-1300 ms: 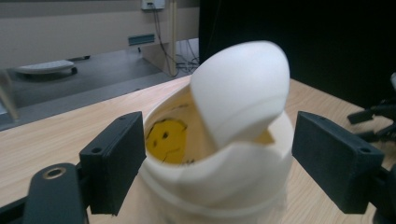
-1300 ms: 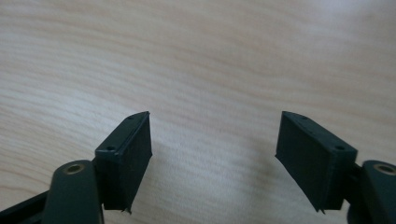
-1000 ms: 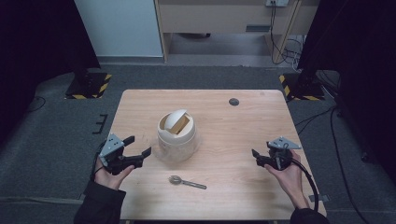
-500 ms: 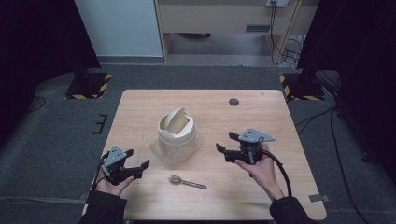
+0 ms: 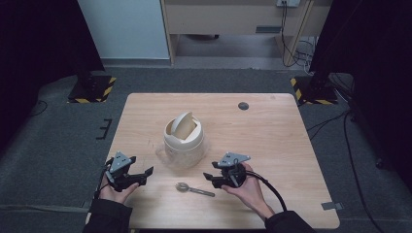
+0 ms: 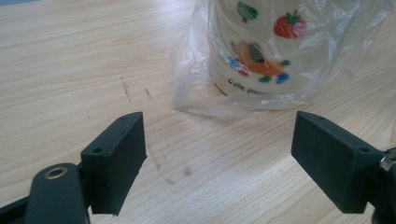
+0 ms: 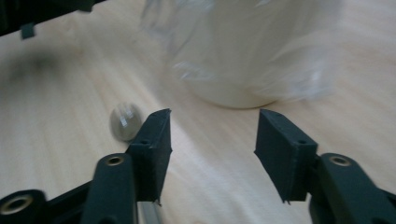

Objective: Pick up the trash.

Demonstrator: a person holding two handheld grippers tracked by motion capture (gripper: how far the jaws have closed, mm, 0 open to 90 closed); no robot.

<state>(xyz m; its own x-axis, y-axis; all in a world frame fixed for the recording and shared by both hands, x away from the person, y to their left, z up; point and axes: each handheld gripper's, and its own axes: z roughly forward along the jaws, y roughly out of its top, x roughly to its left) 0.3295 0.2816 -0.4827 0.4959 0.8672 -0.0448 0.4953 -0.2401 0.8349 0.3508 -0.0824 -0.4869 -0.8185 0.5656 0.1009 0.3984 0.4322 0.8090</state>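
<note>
On the table point(image 5: 272, 126), bagged bin point(image 5: 183, 141), spoon point(image 5: 194, 189), right gripper point(image 5: 213, 178) beside it

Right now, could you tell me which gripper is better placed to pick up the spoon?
The right gripper, probably. It sits open right beside the spoon, at its handle end. The left gripper, also open, is farther off and points at the plastic-wrapped mug.
</note>
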